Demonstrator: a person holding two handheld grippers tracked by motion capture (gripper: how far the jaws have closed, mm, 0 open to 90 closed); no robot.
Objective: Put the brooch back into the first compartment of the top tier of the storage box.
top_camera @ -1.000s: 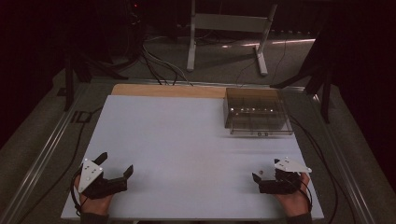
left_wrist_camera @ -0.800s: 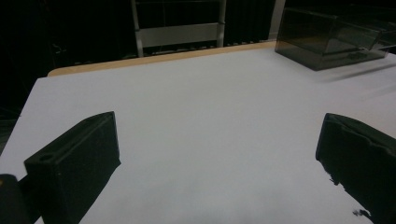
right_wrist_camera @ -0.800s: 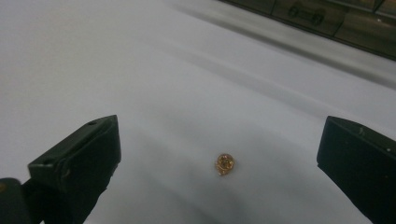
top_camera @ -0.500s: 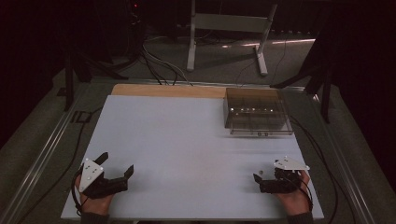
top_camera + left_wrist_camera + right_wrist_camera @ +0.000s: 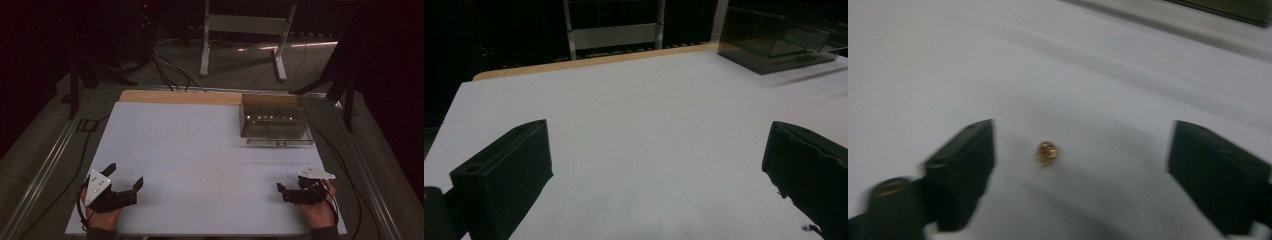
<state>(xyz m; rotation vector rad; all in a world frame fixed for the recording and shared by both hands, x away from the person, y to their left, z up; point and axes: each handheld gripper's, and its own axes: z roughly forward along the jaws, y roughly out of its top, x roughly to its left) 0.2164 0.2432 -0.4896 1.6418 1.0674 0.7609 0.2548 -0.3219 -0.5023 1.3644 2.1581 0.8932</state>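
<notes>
High view: I hold both tools at the near edge of the white table [image 5: 200, 150], well apart. My left gripper [image 5: 123, 176] sits at the near-left corner, grey plate on top, jaws spread wide, nothing btwn them. My left hand [image 5: 102, 216] comes in from the bottom edge under it. My right gripper [image 5: 281, 191] sits at the near-right corner, pointing toward table centre; my right hand [image 5: 317, 210] is wrapped round its body. A cable [image 5: 345, 165] runs from it past the right edge of the table.

Far-right part of the table: a smoky clear box [image 5: 275, 120], rectangular, standing flat, w/ a row of bright glints along its inside. A strip of bare wood [image 5: 180, 97] shows along the far edge, beyond the white surface. A metal stand [image 5: 240, 30] is on the floor behind.

Left gripper view: my left gripper [image 5: 659, 165] jaws released, far apart, bare white table btwn them. Box [image 5: 774, 40] at upper right.

Right gripper view: my right gripper [image 5: 1080, 170] jaws also released, wide gap. A small gold-coloured piece [image 5: 1046, 152] lies on the table btwn them, nearer the view-left jaw, touching neither. Frame is blurred; I can't tell what the piece is. Dark box edge [image 5: 1228, 12] at top right.
</notes>
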